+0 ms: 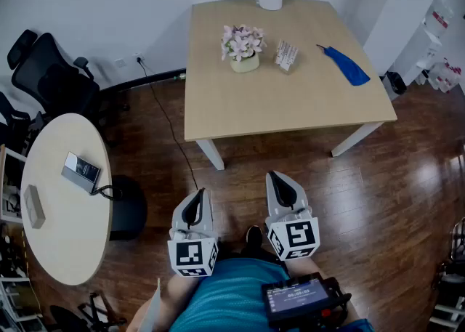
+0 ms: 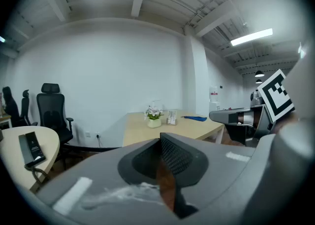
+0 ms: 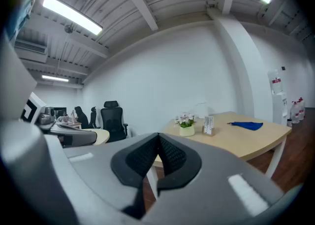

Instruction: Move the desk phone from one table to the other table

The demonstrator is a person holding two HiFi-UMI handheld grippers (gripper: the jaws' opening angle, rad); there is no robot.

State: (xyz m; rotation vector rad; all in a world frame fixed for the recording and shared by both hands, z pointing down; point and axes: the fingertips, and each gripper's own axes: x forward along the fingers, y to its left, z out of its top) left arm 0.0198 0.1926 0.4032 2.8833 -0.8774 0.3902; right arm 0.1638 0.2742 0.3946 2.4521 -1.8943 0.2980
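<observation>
Desk phone (image 1: 81, 171), flat rectangular slab

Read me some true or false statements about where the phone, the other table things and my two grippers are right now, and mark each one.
1. The desk phone lies on the round table. True.
2. The left gripper is shut on the phone. False: its jaws are together on nothing, over the floor, well apart from the phone.
3. The flower pot stands on the rectangular table. True.
4. The blue cloth lies on the round table. False: it lies on the rectangular table, near its right edge.
5. The right gripper has its jaws wide apart. False: they are together and empty.
</observation>
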